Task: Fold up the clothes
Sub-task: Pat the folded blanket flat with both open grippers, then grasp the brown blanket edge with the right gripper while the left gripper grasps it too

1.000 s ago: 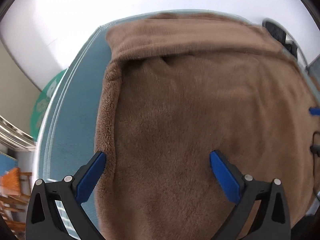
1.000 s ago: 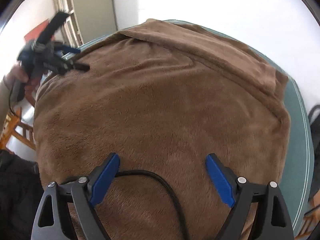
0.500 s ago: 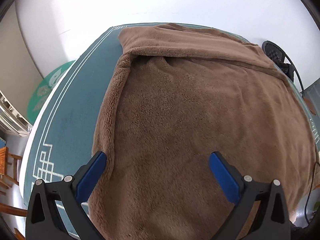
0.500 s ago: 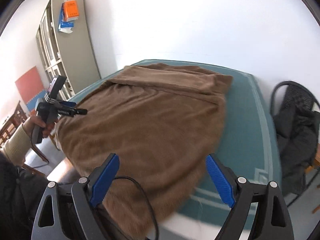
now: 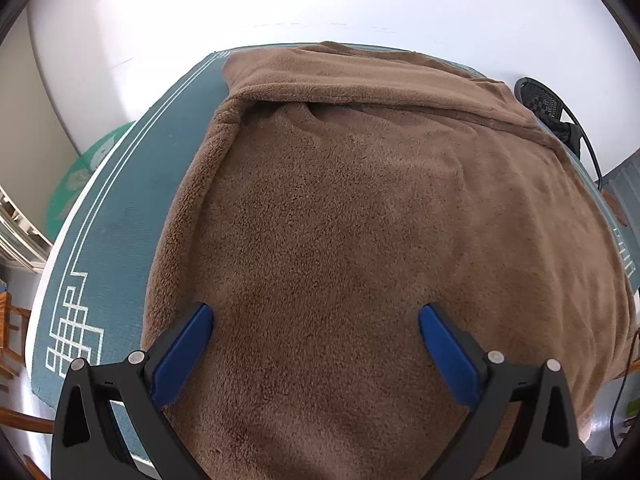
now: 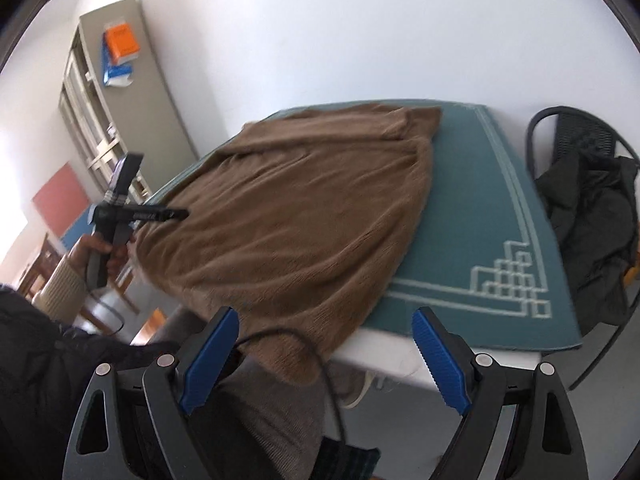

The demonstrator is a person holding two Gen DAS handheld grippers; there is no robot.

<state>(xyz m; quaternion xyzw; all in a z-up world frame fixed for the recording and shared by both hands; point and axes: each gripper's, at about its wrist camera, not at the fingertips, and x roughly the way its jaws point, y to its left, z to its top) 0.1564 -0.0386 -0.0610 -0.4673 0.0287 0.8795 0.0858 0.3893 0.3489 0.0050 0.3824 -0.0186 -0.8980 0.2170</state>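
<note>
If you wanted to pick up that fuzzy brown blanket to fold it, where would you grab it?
Probably the near corner of the brown blanket, where it droops over the table's front edge. It hangs free there, so the open right tool could come from the front and close on its hem. Elsewhere it lies flat on the teal mat.

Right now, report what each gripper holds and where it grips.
Nothing is held. The left gripper and right gripper are both open, above the brown garment, gripping no part of it.

left hand-held gripper [image 5: 316, 320] spread wide, right hand-held gripper [image 6: 326, 322] likewise
</note>
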